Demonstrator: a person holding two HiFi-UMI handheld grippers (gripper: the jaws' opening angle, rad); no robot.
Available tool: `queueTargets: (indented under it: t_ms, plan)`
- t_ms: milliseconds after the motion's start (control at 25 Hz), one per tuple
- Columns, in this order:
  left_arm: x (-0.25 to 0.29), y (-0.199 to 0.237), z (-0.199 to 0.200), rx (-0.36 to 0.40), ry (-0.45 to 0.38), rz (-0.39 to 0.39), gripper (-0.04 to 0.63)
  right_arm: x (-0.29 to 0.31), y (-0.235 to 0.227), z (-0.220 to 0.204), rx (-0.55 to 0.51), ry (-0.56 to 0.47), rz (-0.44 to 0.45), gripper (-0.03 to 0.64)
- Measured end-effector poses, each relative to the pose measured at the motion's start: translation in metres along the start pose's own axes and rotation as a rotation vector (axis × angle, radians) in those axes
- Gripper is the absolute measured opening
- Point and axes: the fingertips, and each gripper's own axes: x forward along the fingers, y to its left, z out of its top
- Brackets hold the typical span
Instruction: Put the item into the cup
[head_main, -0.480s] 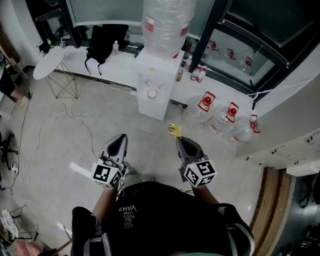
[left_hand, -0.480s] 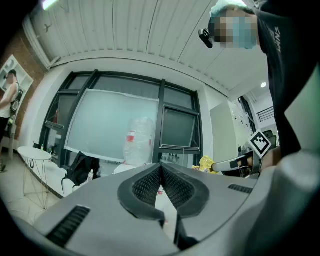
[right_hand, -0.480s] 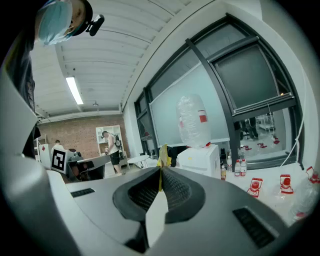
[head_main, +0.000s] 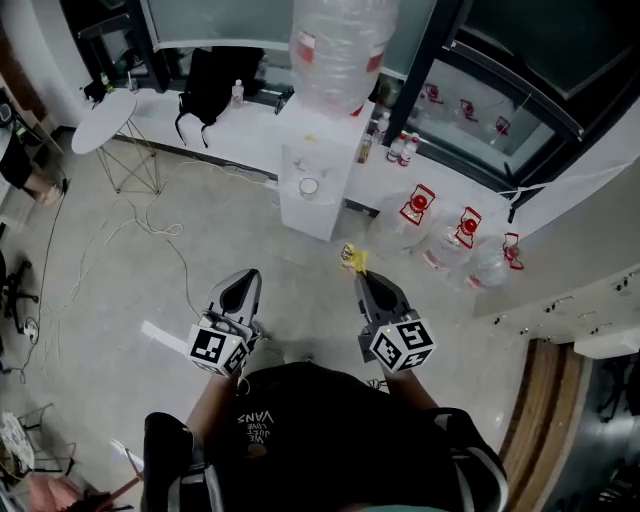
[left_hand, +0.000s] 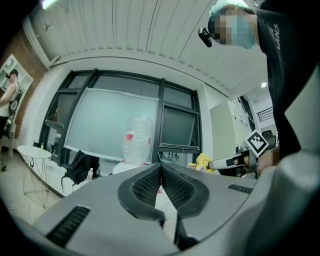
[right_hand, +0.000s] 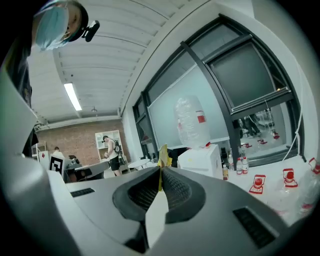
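The right claw (head_main: 358, 273) is clamped on a small yellow crinkled item (head_main: 351, 258). In the right gripper view the two ribbed pads press together at the tips of the right claw (right_hand: 161, 172), and the small yellow crinkled item (right_hand: 163, 157) sticks up as a thin flap from between them. The left claw (head_main: 243, 281) is closed on nothing. In the left gripper view the pads of the left claw (left_hand: 160, 167) meet at the tips with only background showing past them. That view also shows the small yellow crinkled item (left_hand: 204, 161) off to the right.

Both claws are held side by side above the grey floor (head_main: 120, 270), in front of the person's dark shirt (head_main: 320, 420). They point towards a white box-shaped water dispenser (head_main: 322, 215) that stands at the floor's far edge, against the window wall. A large clear plastic water bottle (head_main: 335, 50) sits upside down on top of it. A small pale round cup (head_main: 308, 187) stands in the recess on the dispenser's front face, well apart from the held item.

Right of the dispenser, clear water jugs with red handles (head_main: 416, 208) stand on the floor along the wall. To its left a black backpack (head_main: 213, 85) leans on a low ledge, and a white round side table (head_main: 100, 125) stands near the far left corner. Pale cables (head_main: 160, 225) trail over the floor.
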Motion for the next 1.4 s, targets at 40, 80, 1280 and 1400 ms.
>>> queueTargets:
  t_ms: [40,80,1280,1400]
  plan:
    - [0.002,0.003,-0.001,-0.002,0.002,0.001,0.020,0.004,-0.002,0.000,0.012,0.001,0.000,0.048]
    - [0.004,0.008,-0.001,-0.003,0.005,0.002,0.020,0.010,-0.003,-0.001,0.018,0.007,0.000,0.048]
    - [0.126,0.292,0.001,-0.080,0.083,-0.220,0.020,0.301,-0.004,0.002,0.074,0.052,-0.269,0.048]
    - [0.141,0.302,-0.007,-0.087,0.093,-0.218,0.020,0.320,-0.020,-0.006,0.074,0.070,-0.282,0.048]
